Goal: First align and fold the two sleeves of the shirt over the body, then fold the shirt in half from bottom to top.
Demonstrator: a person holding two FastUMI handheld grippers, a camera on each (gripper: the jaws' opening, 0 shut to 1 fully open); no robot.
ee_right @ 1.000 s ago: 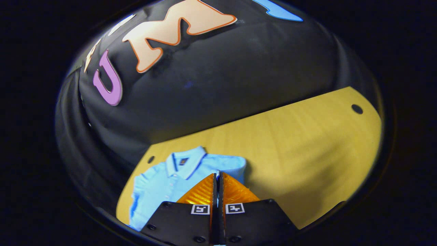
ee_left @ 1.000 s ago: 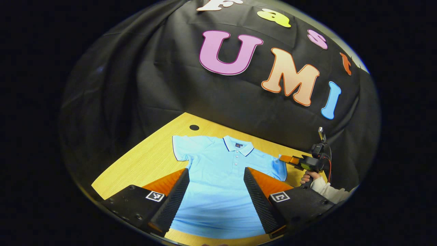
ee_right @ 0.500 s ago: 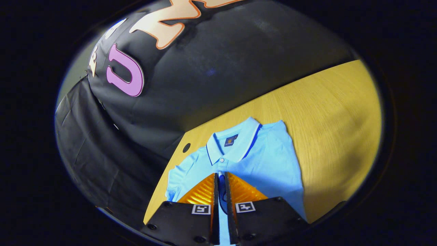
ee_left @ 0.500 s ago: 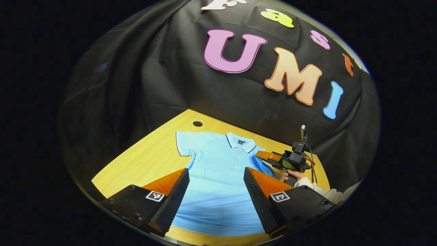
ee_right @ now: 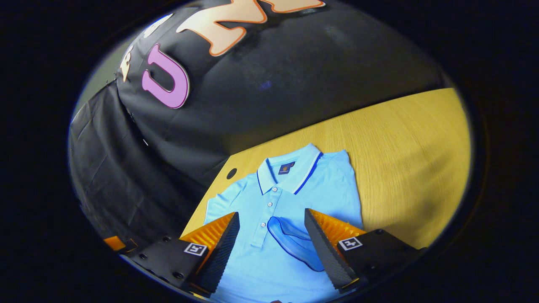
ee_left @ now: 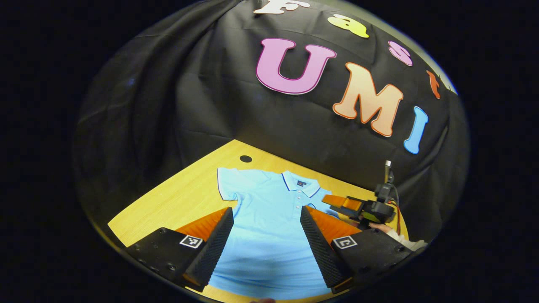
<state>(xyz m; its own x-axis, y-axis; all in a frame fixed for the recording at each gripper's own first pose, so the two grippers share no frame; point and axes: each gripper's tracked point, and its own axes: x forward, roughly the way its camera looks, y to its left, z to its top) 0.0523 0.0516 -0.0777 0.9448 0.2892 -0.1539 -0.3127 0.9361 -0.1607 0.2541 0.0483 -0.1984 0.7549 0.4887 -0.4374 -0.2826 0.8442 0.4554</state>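
Light blue polo shirt (ee_right: 290, 198) spread flat, collar toward the booth wall, on the yellow wooden table (ee_right: 400, 143); one sleeve (ee_right: 292, 244) folded across the chest, the other sleeve (ee_left: 229, 183) spread out. Right tongs (ee_right: 271, 237) apart above the folded sleeve. Left tongs (ee_left: 265, 240) apart over the lower body.

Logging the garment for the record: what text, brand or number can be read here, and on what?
Neck label in the shirt collar: too small to read.
Square markers on the left tongs and right tongs: coded patterns, no words.
Nothing else legible.
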